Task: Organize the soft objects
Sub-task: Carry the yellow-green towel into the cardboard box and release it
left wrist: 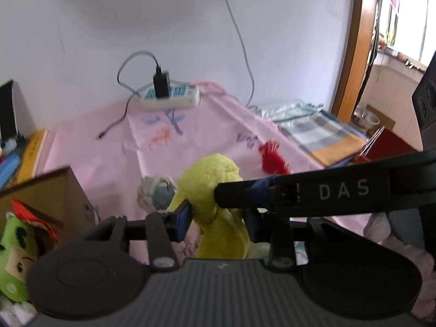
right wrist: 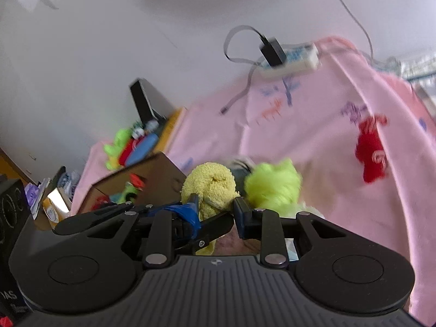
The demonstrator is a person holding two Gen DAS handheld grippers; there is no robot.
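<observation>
A yellow plush toy (left wrist: 215, 188) is held over the pink sheet (left wrist: 109, 147). My left gripper (left wrist: 218, 215) is shut on its lower body. My right gripper (right wrist: 215, 207) is shut on the same yellow plush toy (right wrist: 209, 185), and its finger (left wrist: 272, 193) crosses in front of the toy in the left wrist view. A grey-blue soft toy (left wrist: 158, 190) lies just behind on the left. A red plush (left wrist: 272, 158) lies on the sheet to the right. A brighter green plush (right wrist: 272, 185) sits beside the yellow one in the right wrist view.
A cardboard box (left wrist: 46, 190) at the left holds a green plush with a face (left wrist: 13, 253). A white power strip (left wrist: 171, 95) with a black charger sits by the wall. A folded checked cloth (left wrist: 321, 133) lies at the right. More toys (right wrist: 130, 144) sit far left.
</observation>
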